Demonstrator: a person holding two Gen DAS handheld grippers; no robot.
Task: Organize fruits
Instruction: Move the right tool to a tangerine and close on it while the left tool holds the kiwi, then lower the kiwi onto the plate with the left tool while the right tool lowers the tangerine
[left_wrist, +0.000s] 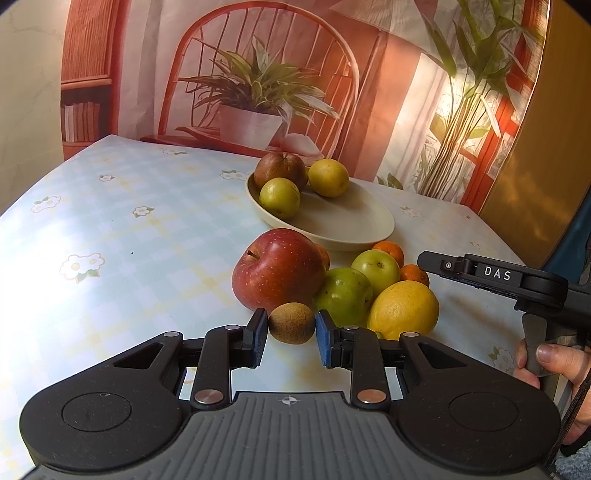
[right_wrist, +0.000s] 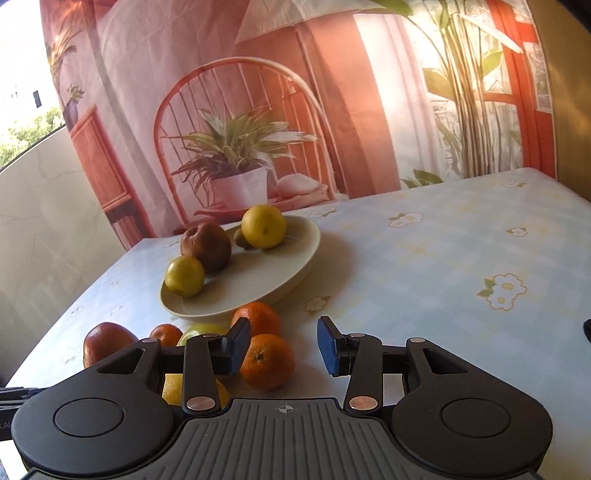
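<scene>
My left gripper (left_wrist: 291, 332) is shut on a brown kiwi (left_wrist: 291, 323) that sits on the table at the near edge of a fruit pile. The pile holds a red apple (left_wrist: 277, 271), two green apples (left_wrist: 345, 295), a large lemon (left_wrist: 404, 310) and tangerines (left_wrist: 388, 251). Behind it a beige plate (left_wrist: 343, 225) carries a brownish apple (left_wrist: 280, 170), a yellow-green fruit (left_wrist: 279, 197) and a lemon (left_wrist: 328, 177). My right gripper (right_wrist: 282, 347) stands open with nothing clamped; a tangerine (right_wrist: 266, 362) lies by its left finger. The plate (right_wrist: 255, 284) lies beyond.
The table wears a pale checked cloth with flower prints (left_wrist: 110, 221). A printed backdrop of a chair and potted plant (left_wrist: 255, 92) hangs along the far edge. A hand (left_wrist: 554, 365) holds the right gripper's handle at the right. Bare cloth (right_wrist: 443, 258) stretches right of the plate.
</scene>
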